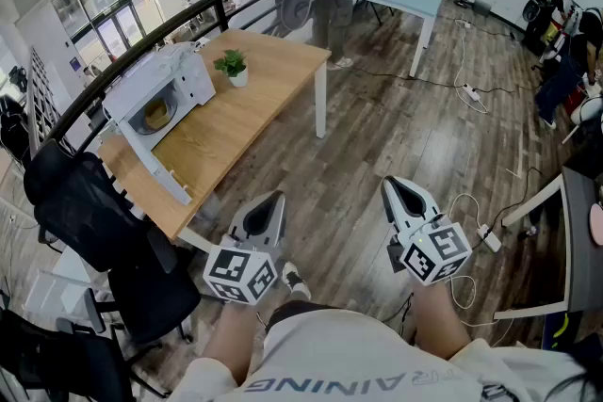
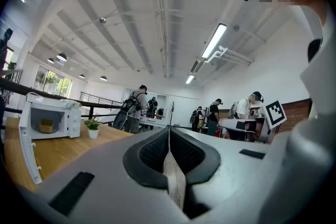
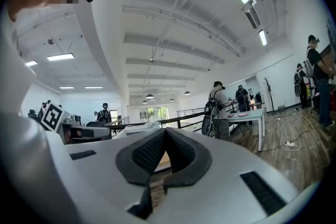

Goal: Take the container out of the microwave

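Both the left tongs [image 1: 271, 199] and the right tongs [image 1: 390, 185] are pressed together on nothing, well short of the tabletop [image 1: 264, 99]. Unless they part before reaching in, they would likely shove the container [image 1: 155, 115] instead of gripping it. The black chair [image 1: 89, 202] near the tabletop's close corner could snag a step, and farther off, where the container sits inside the microwave [image 1: 179, 75], the open door [image 1: 141, 151] or the potted plant [image 1: 233, 66] just beside it may get knocked.

Matt wood-grain table [image 1: 268, 75], smooth white-cased microwave [image 1: 191, 82], dull-sheened wooden plank floor [image 1: 396, 141]
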Demonstrator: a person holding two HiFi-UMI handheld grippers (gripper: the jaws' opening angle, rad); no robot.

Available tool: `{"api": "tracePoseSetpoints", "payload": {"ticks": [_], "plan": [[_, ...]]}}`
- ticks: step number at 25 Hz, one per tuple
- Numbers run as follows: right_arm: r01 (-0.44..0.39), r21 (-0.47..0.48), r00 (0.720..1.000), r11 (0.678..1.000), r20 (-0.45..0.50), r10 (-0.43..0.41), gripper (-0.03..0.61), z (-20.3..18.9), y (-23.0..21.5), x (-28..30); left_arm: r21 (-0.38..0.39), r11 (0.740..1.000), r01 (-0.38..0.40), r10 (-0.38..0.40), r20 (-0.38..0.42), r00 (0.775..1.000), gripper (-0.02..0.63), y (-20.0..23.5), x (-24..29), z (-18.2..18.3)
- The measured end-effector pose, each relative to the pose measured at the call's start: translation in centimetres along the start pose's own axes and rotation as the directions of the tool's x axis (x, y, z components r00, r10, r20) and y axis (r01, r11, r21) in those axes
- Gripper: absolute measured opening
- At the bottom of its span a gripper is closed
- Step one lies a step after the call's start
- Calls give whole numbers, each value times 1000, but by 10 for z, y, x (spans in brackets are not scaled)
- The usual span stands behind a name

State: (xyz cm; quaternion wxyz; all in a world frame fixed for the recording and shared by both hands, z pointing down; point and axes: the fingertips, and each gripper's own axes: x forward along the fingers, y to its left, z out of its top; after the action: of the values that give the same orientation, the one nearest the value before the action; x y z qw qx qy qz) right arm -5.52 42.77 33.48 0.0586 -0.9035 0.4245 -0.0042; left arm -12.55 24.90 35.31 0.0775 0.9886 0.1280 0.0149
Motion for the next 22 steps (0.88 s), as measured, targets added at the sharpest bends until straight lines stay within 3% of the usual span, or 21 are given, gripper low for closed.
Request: {"api": "tracePoseSetpoints", "payload": {"ticks": [9, 14, 22], "plan": [[-18, -15, 1000, 1000, -11, 17, 20, -3, 6, 9, -8, 1000, -9, 9, 9, 1000, 37, 8, -1, 1], [-32, 72, 999, 997, 7, 32, 20, -4, 4, 13, -18, 999, -30, 30, 16, 999, 37, 15, -3, 3], [-55, 119, 998, 991, -21, 58, 20, -20, 0, 37, -34, 996, -80, 80, -4, 997, 37, 41, -4, -4]]}}
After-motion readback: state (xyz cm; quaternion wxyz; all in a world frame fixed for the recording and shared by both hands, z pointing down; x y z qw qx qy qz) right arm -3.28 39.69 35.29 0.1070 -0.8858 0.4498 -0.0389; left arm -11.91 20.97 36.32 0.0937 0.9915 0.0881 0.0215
